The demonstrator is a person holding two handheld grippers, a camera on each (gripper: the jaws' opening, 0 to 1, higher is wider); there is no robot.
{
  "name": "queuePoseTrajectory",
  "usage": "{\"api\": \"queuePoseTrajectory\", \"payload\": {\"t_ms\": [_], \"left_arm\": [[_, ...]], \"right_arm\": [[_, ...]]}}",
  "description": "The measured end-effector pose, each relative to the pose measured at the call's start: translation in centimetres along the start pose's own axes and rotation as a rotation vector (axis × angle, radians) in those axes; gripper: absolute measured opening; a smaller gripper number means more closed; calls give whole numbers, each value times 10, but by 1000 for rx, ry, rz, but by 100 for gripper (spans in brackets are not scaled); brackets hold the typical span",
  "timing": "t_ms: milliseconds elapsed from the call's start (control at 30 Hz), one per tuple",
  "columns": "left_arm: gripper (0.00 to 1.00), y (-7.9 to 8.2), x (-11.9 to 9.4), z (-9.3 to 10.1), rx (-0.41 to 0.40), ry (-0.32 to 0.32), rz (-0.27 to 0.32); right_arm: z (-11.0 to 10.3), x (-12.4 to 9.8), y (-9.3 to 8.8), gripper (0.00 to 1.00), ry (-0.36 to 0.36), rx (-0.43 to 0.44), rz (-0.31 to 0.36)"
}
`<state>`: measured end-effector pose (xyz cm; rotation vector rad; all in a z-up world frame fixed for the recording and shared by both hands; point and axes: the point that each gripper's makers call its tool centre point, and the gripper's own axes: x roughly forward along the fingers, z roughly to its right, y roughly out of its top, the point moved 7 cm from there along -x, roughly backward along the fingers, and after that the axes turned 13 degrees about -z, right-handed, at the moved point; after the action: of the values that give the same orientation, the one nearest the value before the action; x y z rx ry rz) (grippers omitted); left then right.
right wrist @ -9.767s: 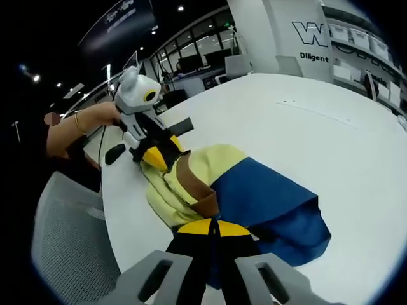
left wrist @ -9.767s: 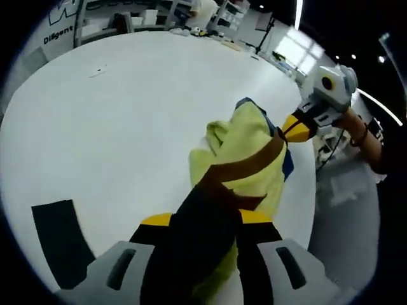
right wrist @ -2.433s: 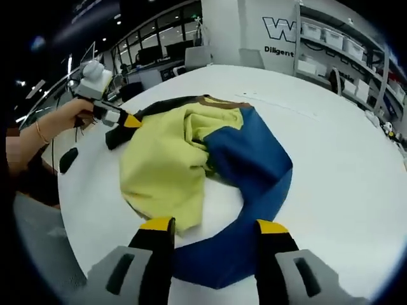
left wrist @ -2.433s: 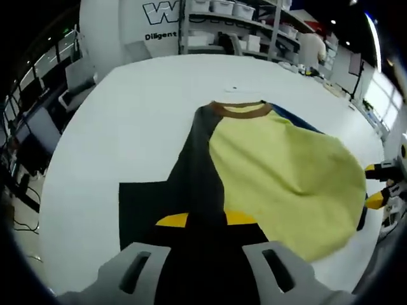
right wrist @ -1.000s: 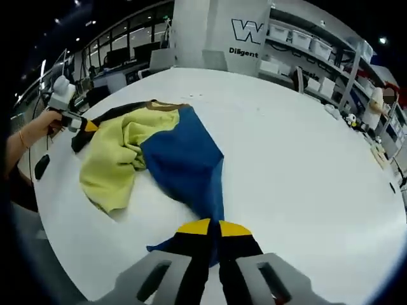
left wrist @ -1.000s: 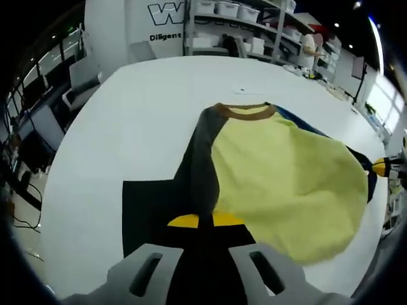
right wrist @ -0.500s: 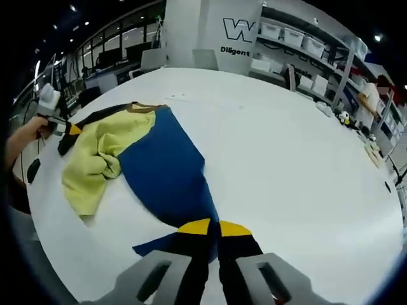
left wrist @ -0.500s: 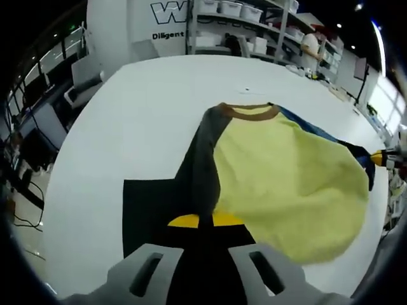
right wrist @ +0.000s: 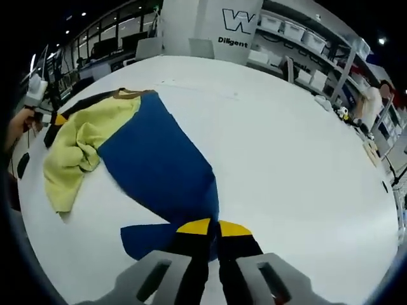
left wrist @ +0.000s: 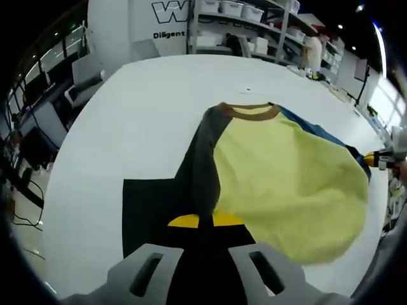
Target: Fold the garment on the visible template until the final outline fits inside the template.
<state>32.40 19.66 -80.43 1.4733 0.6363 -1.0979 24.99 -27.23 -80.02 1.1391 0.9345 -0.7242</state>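
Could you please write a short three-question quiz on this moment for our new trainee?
1. True or false: the right gripper is shut on the shirt's blue part.
2. What colour is the collar?
3. The left gripper grips which part: A) the yellow panel, B) the dark sleeve, C) the collar?

Key: 1 true; 2 brown; 3 B.
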Motion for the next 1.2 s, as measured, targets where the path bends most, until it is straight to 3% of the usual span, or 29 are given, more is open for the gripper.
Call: {"api": "queuePoseTrajectory", "payload": {"t_ms": [400,533,667,833,933,1200], "left_arm": [[1,0,0,0,6,3,1],[1,0,0,1,7,2,0],[1,-1,-1,1,19,3,2],[1,-1,-1,2,15,0,2],[1,-1,-1,2,13,-1,2],[1,-4,-2,2,4,-6,3]], "right_arm": [[4,10,-1,0,0,15,3],[3,1,2,0,45,94,52],[-4,-10,4,17,59,98,92],[-20,-24,7,29,101,46,143],[-34,-32,5,45,104,10,140],[-55,-37,1,52,147,-91,130]]}}
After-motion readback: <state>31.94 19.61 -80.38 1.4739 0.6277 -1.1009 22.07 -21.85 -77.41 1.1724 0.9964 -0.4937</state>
